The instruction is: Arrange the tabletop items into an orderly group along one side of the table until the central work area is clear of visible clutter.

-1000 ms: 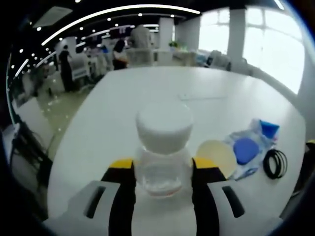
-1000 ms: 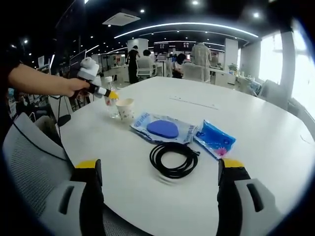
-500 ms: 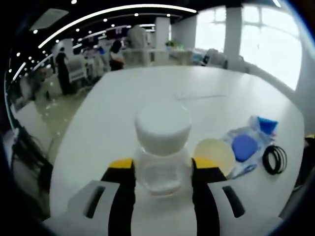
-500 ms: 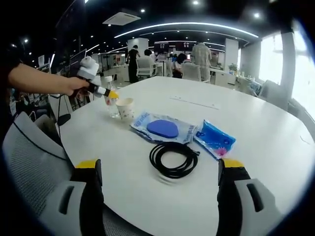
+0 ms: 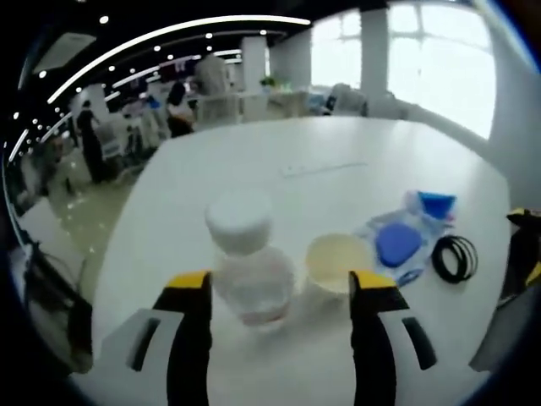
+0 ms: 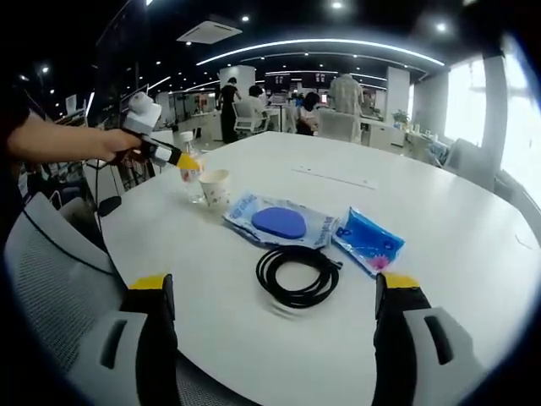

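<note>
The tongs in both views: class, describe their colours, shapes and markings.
Each pair of tongs has two black jaws capped with yellow tips, rising from pale grey bodies with dark slanted slots: left tongs, right tongs. In the right gripper view, the left tongs carry a white rounded housing above a black-and-yellow front.

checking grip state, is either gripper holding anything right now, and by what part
Nothing is held. The left gripper stands open with the clear bottle loose between its jaws; the right gripper is open over the table.

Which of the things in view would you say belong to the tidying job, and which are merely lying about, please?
Job:
clear bottle
paper cup
blue pad packet
blue pouch
black cable coil
left tool, open

Lying about:
grey chair
thin strip on the table
people and desks behind
</note>
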Action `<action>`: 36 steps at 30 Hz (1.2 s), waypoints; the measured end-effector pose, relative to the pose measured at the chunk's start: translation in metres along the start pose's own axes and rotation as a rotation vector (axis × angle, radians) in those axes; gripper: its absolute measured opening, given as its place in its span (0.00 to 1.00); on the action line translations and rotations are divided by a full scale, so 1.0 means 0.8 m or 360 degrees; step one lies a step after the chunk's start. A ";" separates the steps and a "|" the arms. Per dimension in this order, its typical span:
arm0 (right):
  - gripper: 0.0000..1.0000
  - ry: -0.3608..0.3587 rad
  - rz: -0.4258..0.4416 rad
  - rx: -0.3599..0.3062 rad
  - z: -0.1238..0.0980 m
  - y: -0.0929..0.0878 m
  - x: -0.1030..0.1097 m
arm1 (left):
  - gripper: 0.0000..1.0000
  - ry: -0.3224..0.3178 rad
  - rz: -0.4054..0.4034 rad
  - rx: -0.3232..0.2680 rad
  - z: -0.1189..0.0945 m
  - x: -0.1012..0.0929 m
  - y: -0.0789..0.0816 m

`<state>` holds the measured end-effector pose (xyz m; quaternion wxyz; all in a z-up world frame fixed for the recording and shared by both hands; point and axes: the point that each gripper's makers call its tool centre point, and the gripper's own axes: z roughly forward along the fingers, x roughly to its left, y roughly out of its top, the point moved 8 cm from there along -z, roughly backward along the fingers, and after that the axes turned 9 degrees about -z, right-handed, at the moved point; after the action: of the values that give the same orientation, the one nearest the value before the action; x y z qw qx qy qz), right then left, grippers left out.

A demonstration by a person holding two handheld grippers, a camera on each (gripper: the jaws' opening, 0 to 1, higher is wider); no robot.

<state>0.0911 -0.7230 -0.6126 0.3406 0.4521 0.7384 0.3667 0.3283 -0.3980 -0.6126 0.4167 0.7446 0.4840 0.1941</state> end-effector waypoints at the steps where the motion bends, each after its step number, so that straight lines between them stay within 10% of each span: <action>1: 0.99 0.0000 0.0000 0.0001 0.000 0.000 0.000 | 0.65 -0.0006 -0.0004 0.0003 -0.003 -0.001 -0.001; 36: 1.00 -0.0024 -0.0254 0.0035 -0.019 0.047 -0.052 | 0.95 -0.0257 0.0025 -0.0132 -0.125 -0.043 -0.049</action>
<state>0.1090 -0.7524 -0.5659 0.3693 0.3982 0.7735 0.3267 0.2212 -0.3778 -0.5826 0.4834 0.7436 0.4345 0.1567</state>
